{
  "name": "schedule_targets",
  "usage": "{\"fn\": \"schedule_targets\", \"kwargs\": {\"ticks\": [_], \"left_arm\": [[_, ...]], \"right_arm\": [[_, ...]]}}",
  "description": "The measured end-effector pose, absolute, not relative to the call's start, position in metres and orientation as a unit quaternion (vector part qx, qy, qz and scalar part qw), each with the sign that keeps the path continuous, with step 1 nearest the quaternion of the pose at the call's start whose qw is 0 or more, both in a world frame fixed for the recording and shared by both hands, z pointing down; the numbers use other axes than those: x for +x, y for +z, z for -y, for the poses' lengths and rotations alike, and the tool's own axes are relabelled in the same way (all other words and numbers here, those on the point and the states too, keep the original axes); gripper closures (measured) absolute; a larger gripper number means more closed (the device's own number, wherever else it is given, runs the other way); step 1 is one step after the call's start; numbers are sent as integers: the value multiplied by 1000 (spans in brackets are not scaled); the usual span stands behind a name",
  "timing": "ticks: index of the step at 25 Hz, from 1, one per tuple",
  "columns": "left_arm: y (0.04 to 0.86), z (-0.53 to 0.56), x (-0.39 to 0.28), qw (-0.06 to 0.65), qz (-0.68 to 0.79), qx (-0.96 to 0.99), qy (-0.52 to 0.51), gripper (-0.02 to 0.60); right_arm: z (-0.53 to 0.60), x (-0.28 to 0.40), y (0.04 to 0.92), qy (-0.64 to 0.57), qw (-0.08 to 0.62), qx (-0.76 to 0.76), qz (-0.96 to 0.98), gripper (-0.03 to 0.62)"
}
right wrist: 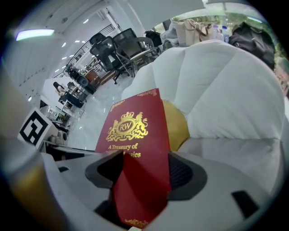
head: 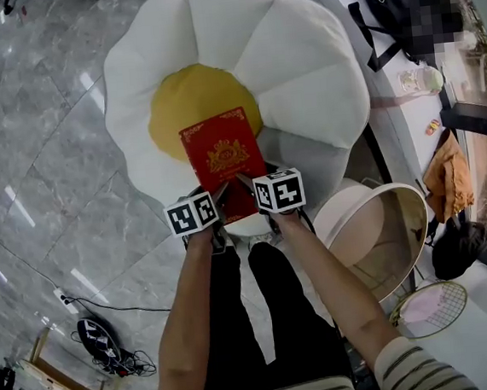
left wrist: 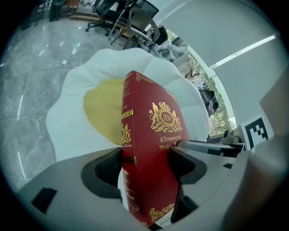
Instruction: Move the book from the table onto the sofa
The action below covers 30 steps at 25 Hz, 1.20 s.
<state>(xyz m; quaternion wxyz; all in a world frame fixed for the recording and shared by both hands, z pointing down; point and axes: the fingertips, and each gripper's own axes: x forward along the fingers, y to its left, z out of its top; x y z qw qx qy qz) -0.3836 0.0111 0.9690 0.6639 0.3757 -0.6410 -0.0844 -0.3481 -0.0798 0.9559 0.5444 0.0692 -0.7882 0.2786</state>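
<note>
A red hardback book [head: 223, 160] with gold print hangs over the front of a flower-shaped sofa with white petals [head: 299, 64] and a yellow centre cushion [head: 175, 102]. Both grippers hold the book's near end. My left gripper [head: 218, 192] is shut on the spine-side corner of the book [left wrist: 151, 135], jaws on either side [left wrist: 146, 168]. My right gripper [head: 246, 184] is shut on the other near corner, with the cover [right wrist: 135, 131] running up between its jaws [right wrist: 140, 173]. The book tilts up towards the sofa and its lower edge is hidden by the grippers.
A round beige tub-like side table [head: 384, 232] stands to the right of my legs. A black backpack [head: 401, 3] lies on the white counter at top right. A power strip and cables [head: 94, 333] lie on the marble floor at left. Office chairs [left wrist: 131, 18] stand beyond the sofa.
</note>
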Motion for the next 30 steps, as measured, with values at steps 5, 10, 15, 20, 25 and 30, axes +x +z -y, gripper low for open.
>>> {"fn": "schedule_targets", "kwargs": {"ticks": [5,10,15,20,25,30], "left_arm": [[987,-5,-386,672,635,373,-83,250],[1002,-2,-390,678,630,370,-81,250],[1016,0,-391,684,626,364,-82,250],[1028,3,-393,688,625,361,-80,250],[1036,6,-390,688,624,363,-80,250],[1042,9,-387,695,622,345,-106,253]], "right_arm": [[86,-351,972,269,553,72,785,284],[89,-355,987,269,557,73,782,284],[91,-357,1001,263,564,68,780,284],[95,-362,1014,252,571,60,779,284],[101,-364,1022,235,579,53,779,283],[107,-362,1029,229,581,58,779,283]]}}
